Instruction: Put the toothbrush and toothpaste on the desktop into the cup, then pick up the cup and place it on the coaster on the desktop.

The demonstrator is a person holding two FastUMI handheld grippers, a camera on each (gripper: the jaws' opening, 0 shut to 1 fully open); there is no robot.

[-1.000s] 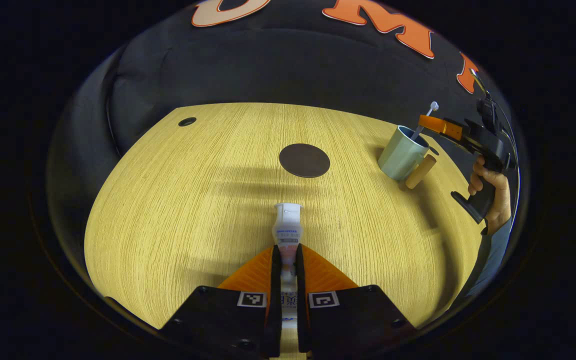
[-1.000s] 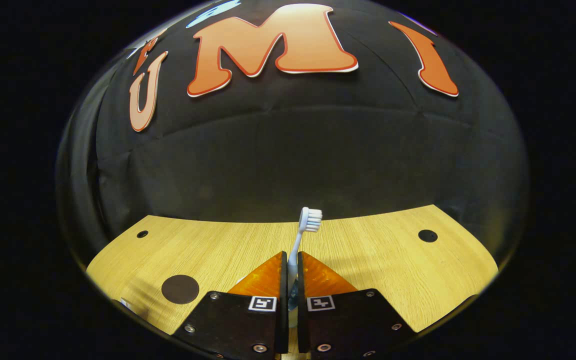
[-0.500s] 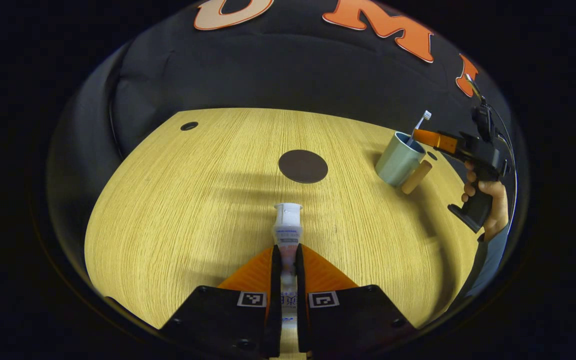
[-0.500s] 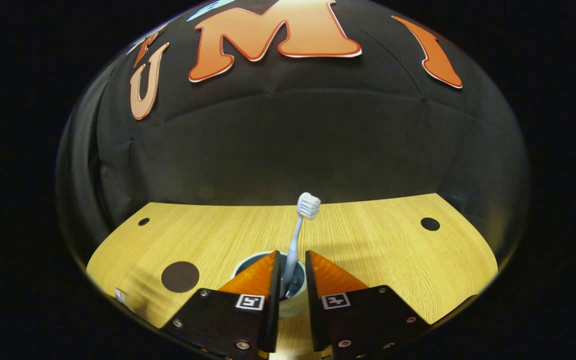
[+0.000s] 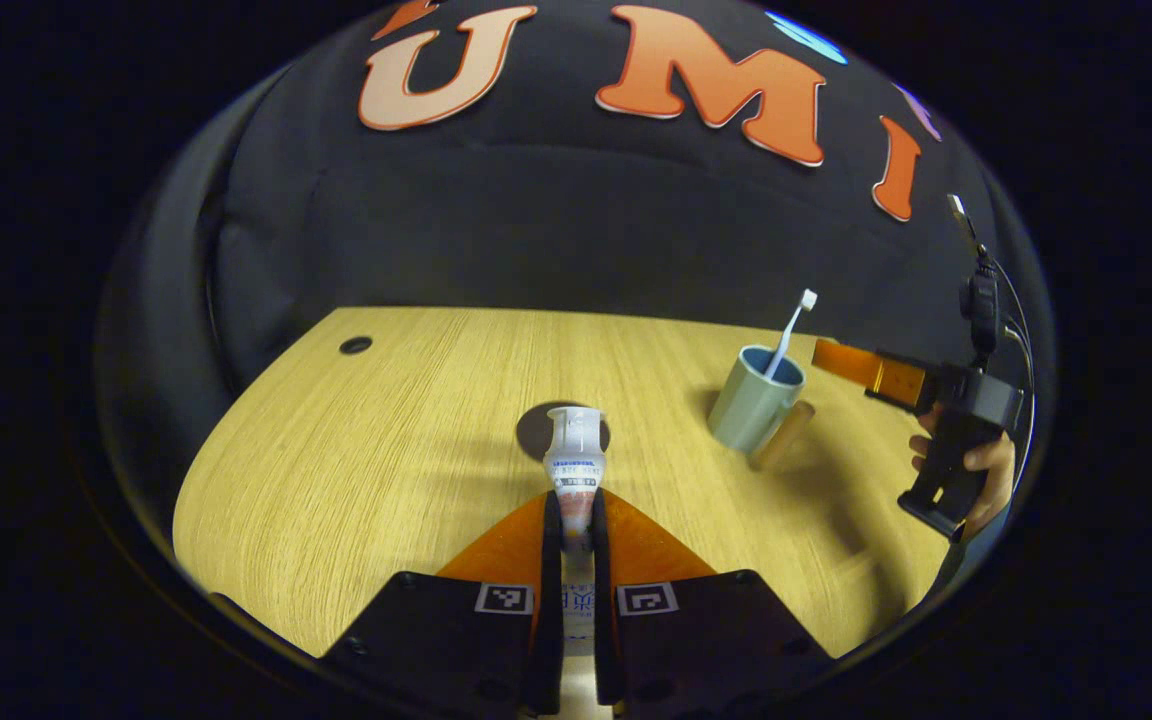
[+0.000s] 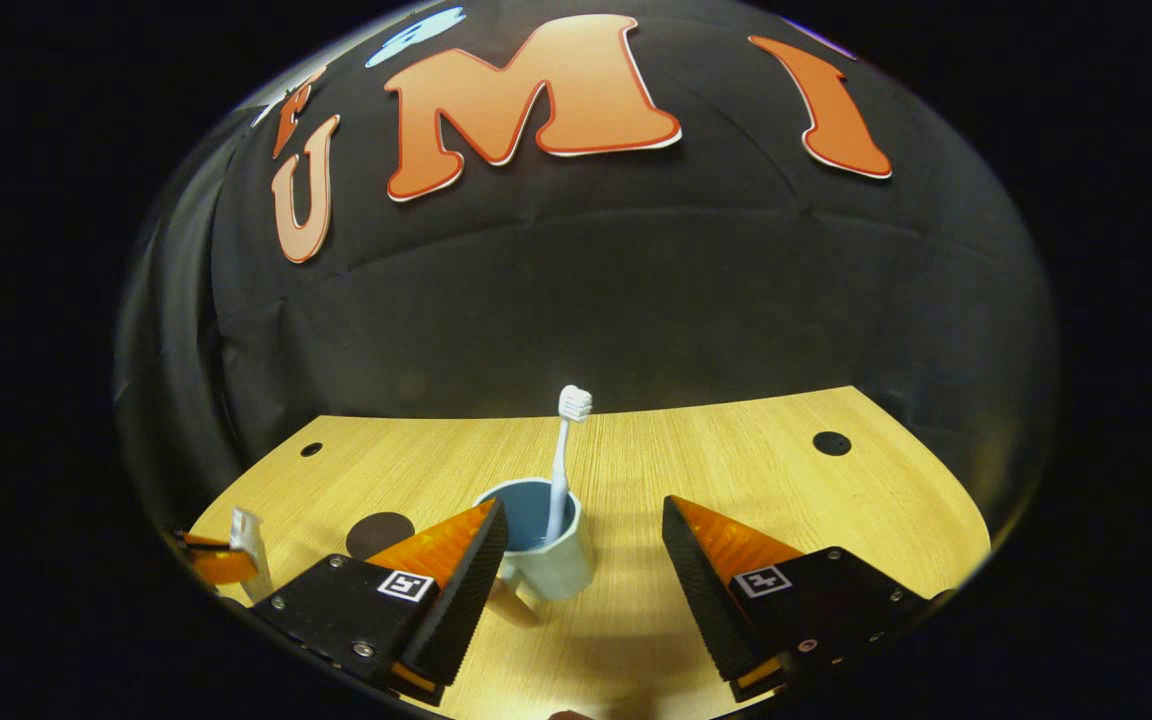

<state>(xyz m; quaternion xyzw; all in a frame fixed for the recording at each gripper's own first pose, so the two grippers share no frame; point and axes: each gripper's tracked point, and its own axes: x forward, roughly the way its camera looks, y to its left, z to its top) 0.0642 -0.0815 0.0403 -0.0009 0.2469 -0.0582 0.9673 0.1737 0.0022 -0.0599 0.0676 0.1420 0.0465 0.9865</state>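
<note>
Left tongs: the left tongs (image 5: pixel 576 515) are closed tight on the toothpaste (image 5: pixel 575 462), both orange fingers pressing its sides. They also appear at the lower left edge of the right gripper view, holding the tube (image 6: pixel 248 540).
Toothpaste: a white tube held above the table (image 5: pixel 356 470), cap end pointing forward away from the tongs. In the left gripper view its cap overlaps the near edge of the coaster.
Right tongs: the right tongs (image 6: pixel 584 550) are spread wide and hold nothing. In the left gripper view they show at the far right (image 5: pixel 841 362), carried by a hand (image 5: pixel 981 470) on the black grip, just beside the cup and apart from it.
Toothbrush: the toothbrush (image 6: pixel 562 455) stands in the cup, handle down, white bristle head up, leaning a little. It is free of both sets of tongs.
Cup: the pale green cup (image 5: pixel 756 400) is upright on the table, its wooden handle (image 5: pixel 782 436) sticking out toward the near side. It is well apart from the coaster.
Coaster: a dark round coaster (image 6: pixel 378 530) lies flat on the table, to the cup's left in both views, with nothing on it.
</note>
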